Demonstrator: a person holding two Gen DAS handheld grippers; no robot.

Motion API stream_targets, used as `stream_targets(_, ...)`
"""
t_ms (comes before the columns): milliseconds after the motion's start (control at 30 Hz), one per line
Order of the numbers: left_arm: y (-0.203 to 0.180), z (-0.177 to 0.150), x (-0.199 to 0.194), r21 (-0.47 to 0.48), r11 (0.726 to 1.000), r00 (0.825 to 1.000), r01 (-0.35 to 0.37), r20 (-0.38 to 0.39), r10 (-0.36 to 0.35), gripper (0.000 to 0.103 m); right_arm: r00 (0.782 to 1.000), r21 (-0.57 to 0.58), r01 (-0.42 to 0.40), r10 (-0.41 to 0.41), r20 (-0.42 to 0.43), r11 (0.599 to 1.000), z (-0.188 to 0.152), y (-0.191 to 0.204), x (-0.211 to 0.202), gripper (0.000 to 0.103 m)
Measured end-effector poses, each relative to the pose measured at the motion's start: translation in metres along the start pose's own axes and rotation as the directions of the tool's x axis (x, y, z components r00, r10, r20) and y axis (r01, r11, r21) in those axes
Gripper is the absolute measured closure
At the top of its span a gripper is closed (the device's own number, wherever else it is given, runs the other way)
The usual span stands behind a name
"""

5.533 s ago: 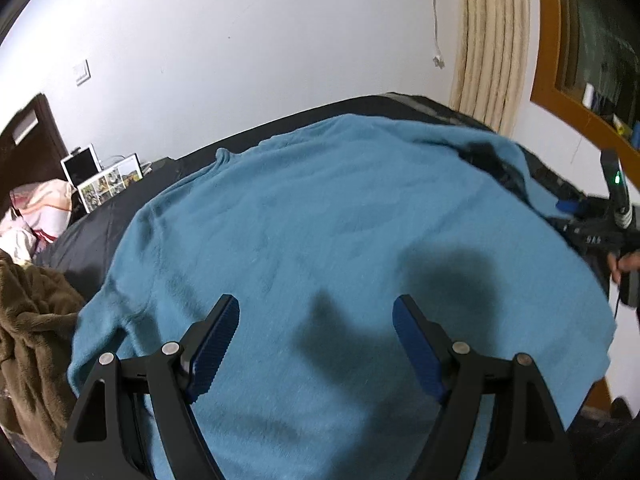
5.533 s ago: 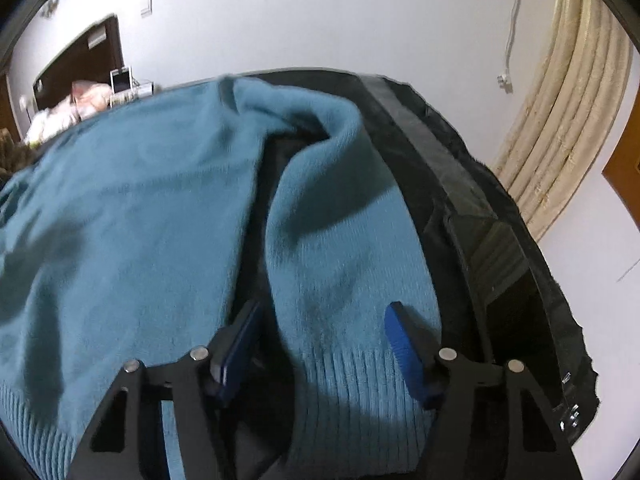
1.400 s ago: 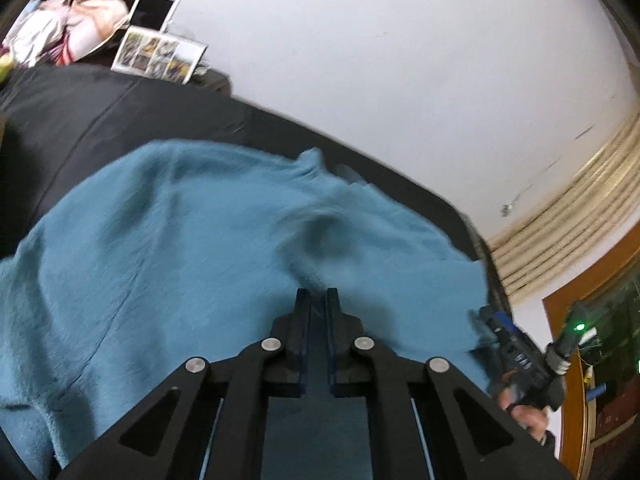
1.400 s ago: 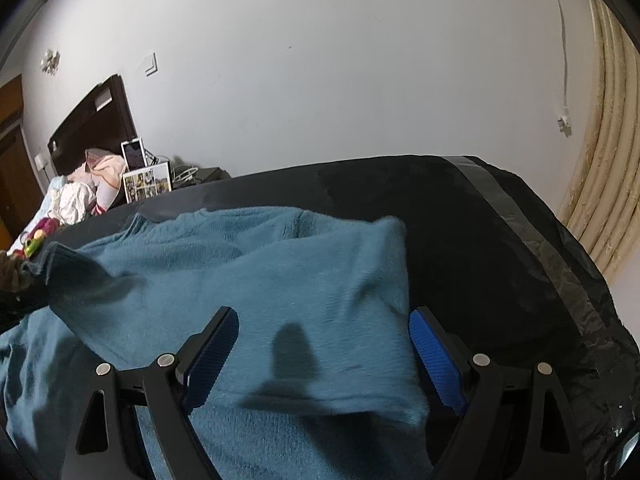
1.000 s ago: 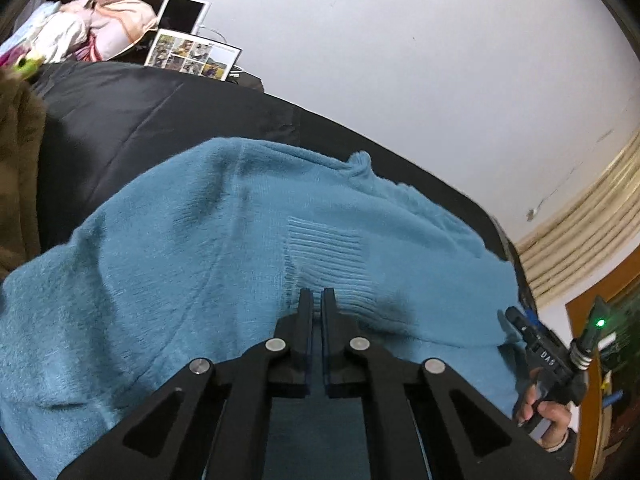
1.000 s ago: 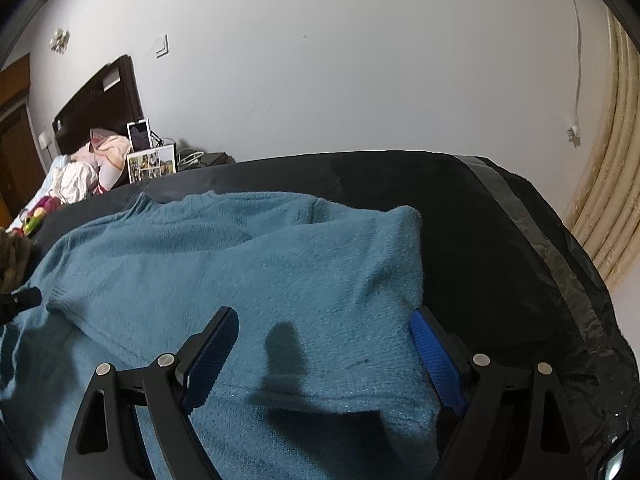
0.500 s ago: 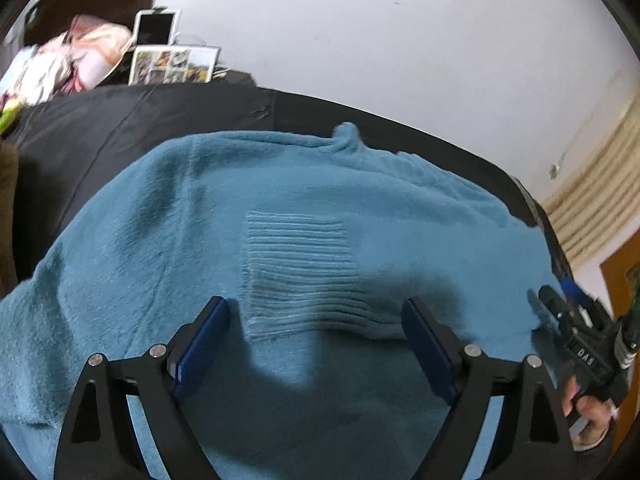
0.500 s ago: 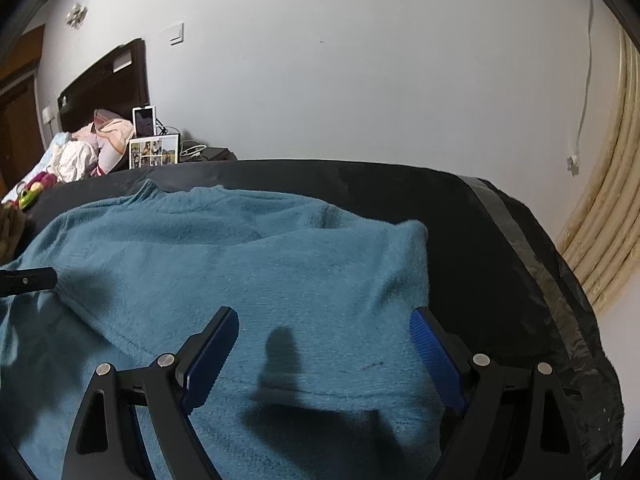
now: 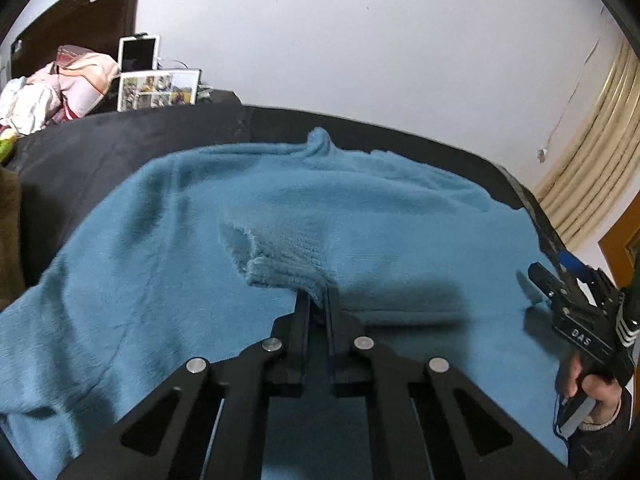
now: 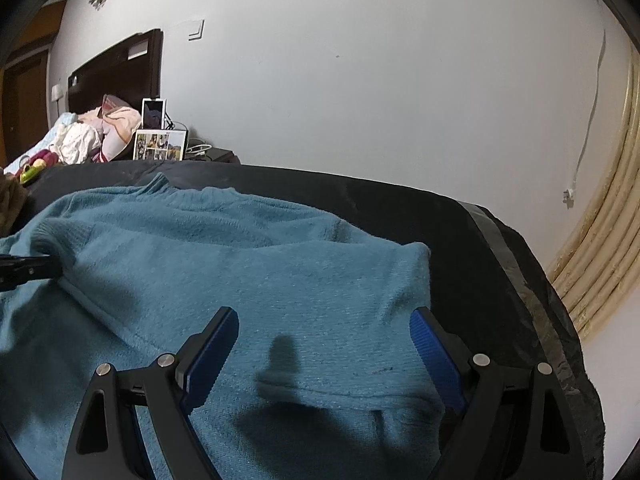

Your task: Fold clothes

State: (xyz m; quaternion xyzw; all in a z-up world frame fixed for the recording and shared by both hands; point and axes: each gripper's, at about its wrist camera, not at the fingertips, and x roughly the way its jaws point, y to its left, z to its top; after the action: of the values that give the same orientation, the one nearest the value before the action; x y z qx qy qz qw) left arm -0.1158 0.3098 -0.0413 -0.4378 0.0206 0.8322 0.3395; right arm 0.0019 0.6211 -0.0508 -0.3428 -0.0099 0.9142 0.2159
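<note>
Sweater (image 9: 360, 232): blue knit, spread flat on the dark bed (image 9: 120, 140).
Cuff (image 9: 280, 268): pinched in my left hand-held gripper (image 9: 316, 304), jaws pressed together.
Right hand-held gripper (image 10: 324, 344): spread, empty, above the sweater's folded side.
Advice: I'd carry the sleeve low, keeping the body unwrinkled.

The sweater (image 9: 392, 236) is a plain teal blue all over, its cuff (image 9: 288, 268) ribbed in the same shade, and it lies on a black cover (image 10: 472, 248) crossed near the far edge by a grey stripe. Both grippers are black with silver screw heads, and the right gripper (image 10: 324, 344) has bright blue ridged pads (image 10: 436, 356). The wall (image 10: 360, 80) is white, the headboard (image 10: 116, 68) dark brown, and the curtain (image 9: 592, 176) cream.
</note>
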Motion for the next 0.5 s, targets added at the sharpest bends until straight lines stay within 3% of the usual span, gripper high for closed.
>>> stream_targets(167, 0.023, -0.005, -0.025, -0.044, 0.998, 0.997, -0.050, 0.049, 0.052, 0.096, 1.000, 0.013, -0.004, 0.003, 0.009, 1.000, -0.001, -0.002, -0.004, 0.014)
stream_targets(267, 0.033, -0.010, -0.019, -0.062, 0.996, 0.998, -0.067, 0.017, 0.068, 0.096, 0.999, 0.014, -0.050, 0.050, 0.004, 0.999, 0.000, -0.001, -0.003, 0.014)
stream_targets(400, 0.037, -0.015, -0.008, -0.065, 0.995, 0.997, -0.072, -0.024, 0.071, 0.094, 0.981, 0.038, -0.172, 0.175, -0.089, 0.984, -0.003, 0.002, 0.012, 0.014)
stream_targets(500, 0.037, -0.016, -0.007, -0.061, 0.995, 0.997, -0.079, -0.029, 0.078, 0.090, 0.972, 0.037, -0.171, 0.174, -0.158, 0.985, -0.005, 0.003, 0.024, 0.014)
